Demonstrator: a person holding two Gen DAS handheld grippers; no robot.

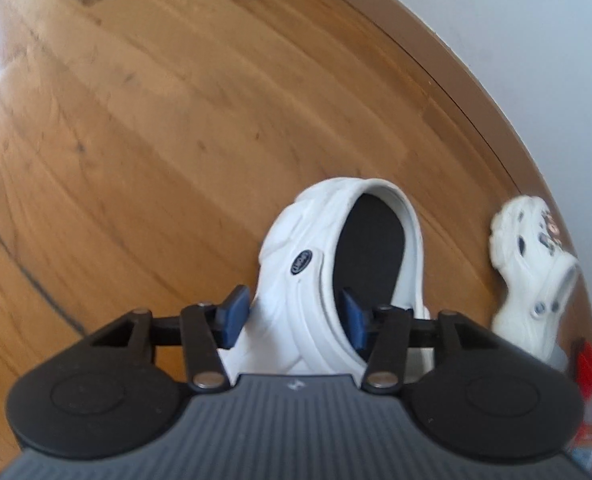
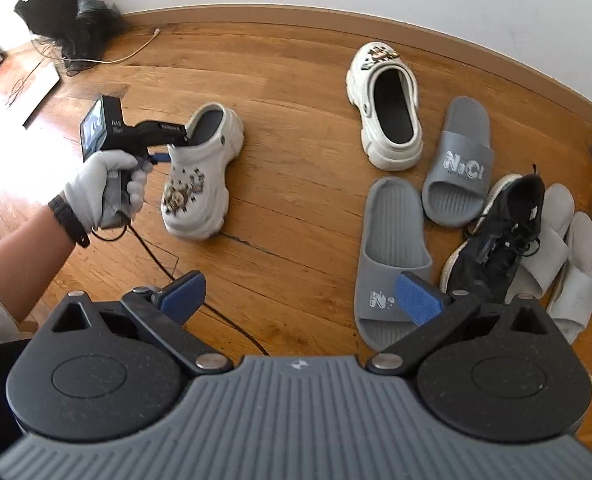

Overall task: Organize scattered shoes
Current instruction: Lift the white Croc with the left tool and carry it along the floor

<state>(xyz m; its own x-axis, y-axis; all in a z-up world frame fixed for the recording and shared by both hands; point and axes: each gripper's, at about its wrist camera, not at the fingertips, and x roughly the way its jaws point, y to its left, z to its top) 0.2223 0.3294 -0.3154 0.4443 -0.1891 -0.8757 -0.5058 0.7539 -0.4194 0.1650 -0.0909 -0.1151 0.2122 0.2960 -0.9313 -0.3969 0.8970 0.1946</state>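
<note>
Barely begun: the left gripper straddles the white clog's side wall at lower centre, pads seemingly gripping it. Its mate waits upper right. The right gripper hangs released; grey slides and sneaker remain jumbled.

Daylight floods both views from the left, bright enough to burn the wooden floor white at the left edge of the right wrist view and to leave a pale glare patch in the upper left corner of the left wrist view. Shadows are soft and short. The left wrist view is smeared with motion blur: the floorboards streak, and the white clog is soft-edged. The right wrist view is sharper. Fisheye distortion bows the skirting board into an arc, and the corners go dark.
</note>
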